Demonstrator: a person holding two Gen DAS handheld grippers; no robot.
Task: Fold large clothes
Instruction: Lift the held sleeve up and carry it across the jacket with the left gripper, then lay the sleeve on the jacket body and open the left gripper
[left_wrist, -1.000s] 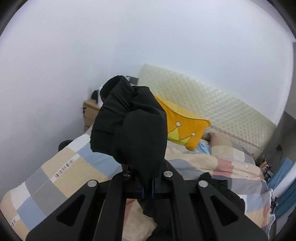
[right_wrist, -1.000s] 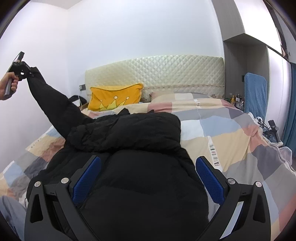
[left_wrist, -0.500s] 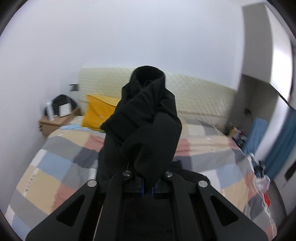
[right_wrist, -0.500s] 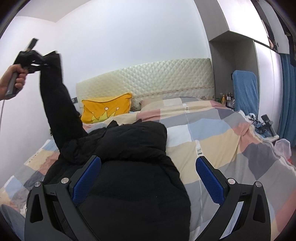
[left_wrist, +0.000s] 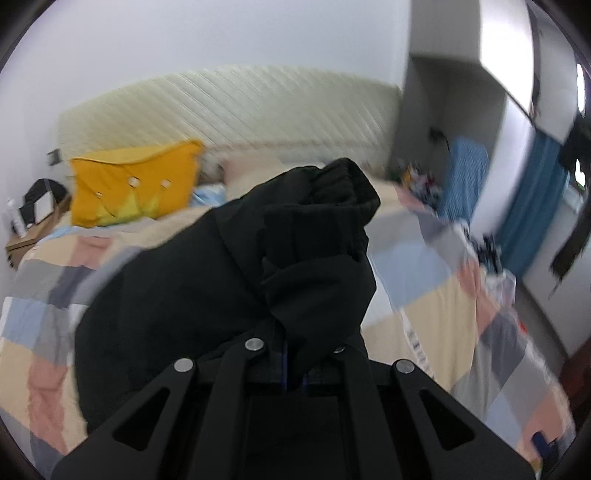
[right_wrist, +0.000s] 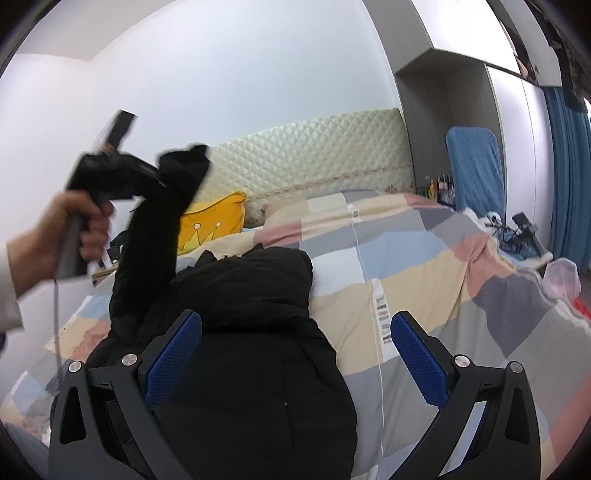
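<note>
A bed fills the room, spread with a patchwork quilt (right_wrist: 424, 266) of grey, blue, cream and pink squares; a quilted cream headboard (right_wrist: 314, 155) stands against the white wall behind it, and a yellow pillow (left_wrist: 133, 184) with a crown on it leans there, partly screened in the right wrist view by the raised sleeve; a small bedside table (left_wrist: 33, 225) sits at the far left with dark things on it, and a blue towel (right_wrist: 474, 166) hangs near the wardrobe beside blue curtains (right_wrist: 569, 166).

The black jacket (right_wrist: 251, 332) lies across the near part of the quilt, its body bunched and puffy; its sleeve (right_wrist: 159, 229) rises up from the bed into the left gripper (left_wrist: 293, 373), whose fingers are clenched on the cuff, the cloth ballooning over them; a hand (right_wrist: 70, 236) grips that tool's handle.

The right gripper (right_wrist: 295, 354) hangs spread wide above the jacket's body, its blue pads (right_wrist: 173, 354) holding nothing; whether they brush the fabric I cannot tell.

The left wrist view is smeared with blur, so the clutter by the wardrobe is unreadable; the jacket's lower edge is cut off behind the tools.
</note>
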